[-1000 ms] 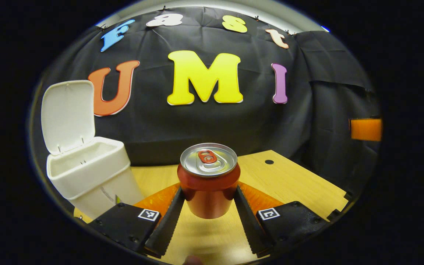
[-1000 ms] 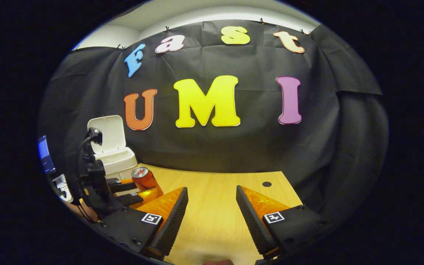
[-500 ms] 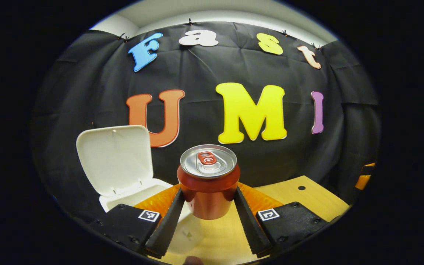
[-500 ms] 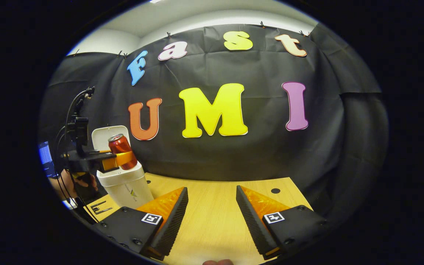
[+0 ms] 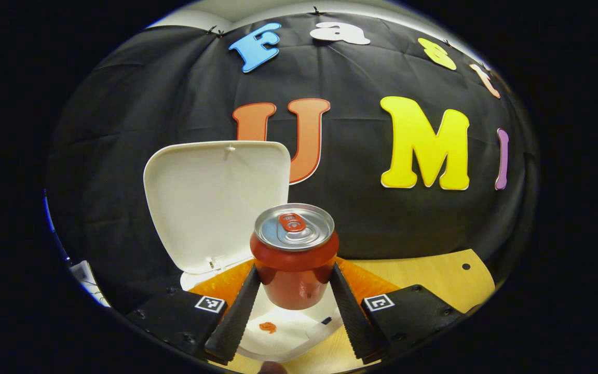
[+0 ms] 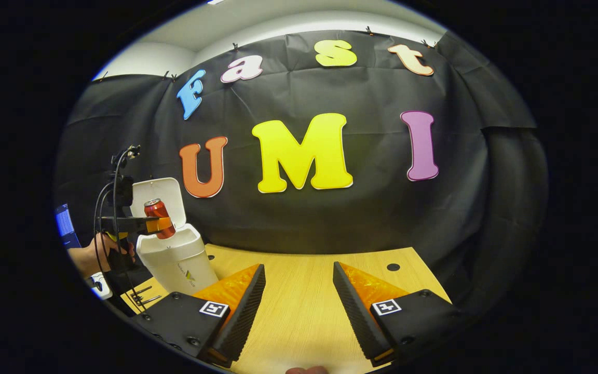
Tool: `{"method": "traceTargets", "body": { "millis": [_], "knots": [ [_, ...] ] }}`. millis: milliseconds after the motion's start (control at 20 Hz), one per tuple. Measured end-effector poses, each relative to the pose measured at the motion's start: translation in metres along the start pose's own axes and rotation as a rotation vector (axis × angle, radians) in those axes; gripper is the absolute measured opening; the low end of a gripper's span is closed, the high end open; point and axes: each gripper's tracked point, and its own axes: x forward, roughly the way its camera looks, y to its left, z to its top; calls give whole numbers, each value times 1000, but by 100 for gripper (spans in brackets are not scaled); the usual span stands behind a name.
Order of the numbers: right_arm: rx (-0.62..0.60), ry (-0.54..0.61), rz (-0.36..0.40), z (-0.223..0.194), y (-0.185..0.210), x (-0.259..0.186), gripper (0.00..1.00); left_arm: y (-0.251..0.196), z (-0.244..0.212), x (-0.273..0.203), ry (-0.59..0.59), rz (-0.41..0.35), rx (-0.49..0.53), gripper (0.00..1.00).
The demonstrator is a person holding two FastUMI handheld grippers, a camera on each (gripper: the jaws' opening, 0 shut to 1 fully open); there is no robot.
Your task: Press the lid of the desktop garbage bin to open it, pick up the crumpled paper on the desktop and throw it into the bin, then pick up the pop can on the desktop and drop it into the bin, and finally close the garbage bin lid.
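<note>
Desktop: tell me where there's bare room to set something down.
Free: the wooden desktop from the white bin across to the small hole by the black cloth. Crowded: the bin corner, where the left gripper holds the can above the opening.

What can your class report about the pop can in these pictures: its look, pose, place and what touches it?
The pop can is red with a silver metal top and a red pull tab, unopened as far as shows. It stands upright, clamped on both sides by the left gripper, and hangs above the open white garbage bin, in front of its raised lid.
</note>
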Motion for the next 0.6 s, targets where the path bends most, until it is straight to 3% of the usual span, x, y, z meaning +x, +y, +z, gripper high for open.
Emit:
{"method": "traceTargets", "body": {
  "millis": [150,200,250,600],
  "knots": [
    [-9,6,5,-1,5,1,85,6,-10,8,25,17,-5,82],
    [-13,4,5,0,6,1,84,7,-11,9,31,23,-9,89],
    [-17,4,6,0,5,1,85,9,-14,11,37,35,-12,83],
    [-28,23,11,-5,8,3,85,12,-22,14,54,69,-36,90]
  ]
}}
